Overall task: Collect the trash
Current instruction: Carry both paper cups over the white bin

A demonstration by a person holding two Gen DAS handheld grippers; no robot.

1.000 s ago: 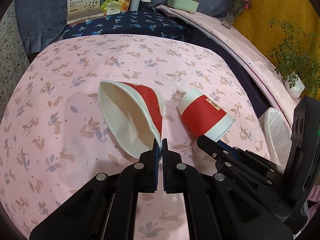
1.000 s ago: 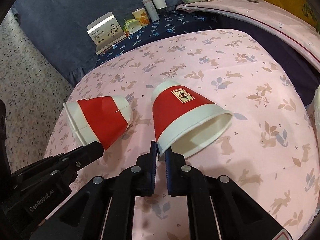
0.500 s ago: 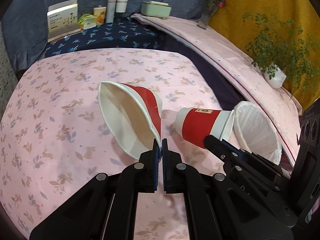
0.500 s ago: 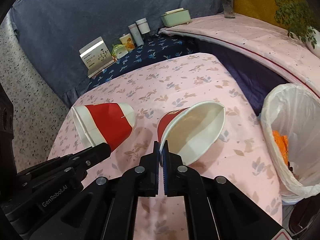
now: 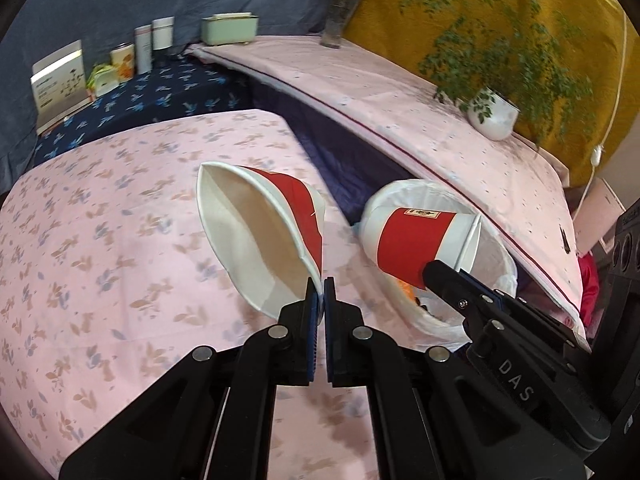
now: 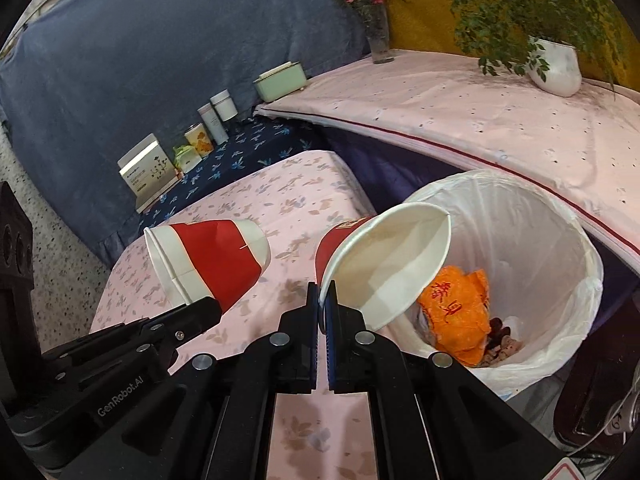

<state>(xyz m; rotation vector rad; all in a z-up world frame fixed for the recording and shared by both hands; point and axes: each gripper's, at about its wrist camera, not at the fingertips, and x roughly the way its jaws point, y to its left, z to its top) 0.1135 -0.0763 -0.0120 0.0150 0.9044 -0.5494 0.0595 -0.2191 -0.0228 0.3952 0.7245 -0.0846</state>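
The left gripper is clamped on the rim of a red-and-white paper cup, held over the pink floral tablecloth beside the white-lined trash bin. The right gripper pinches a second paper cup at the bin's near rim, above an orange wrapper. "GenRobot.AI" is printed on the left gripper's body.

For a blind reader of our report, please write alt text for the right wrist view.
The right gripper pinches the rim of a red-and-white paper cup beside a white-lined trash bin holding orange wrappers. To its left, the left gripper holds a second red-and-white paper cup above the pink floral tablecloth.
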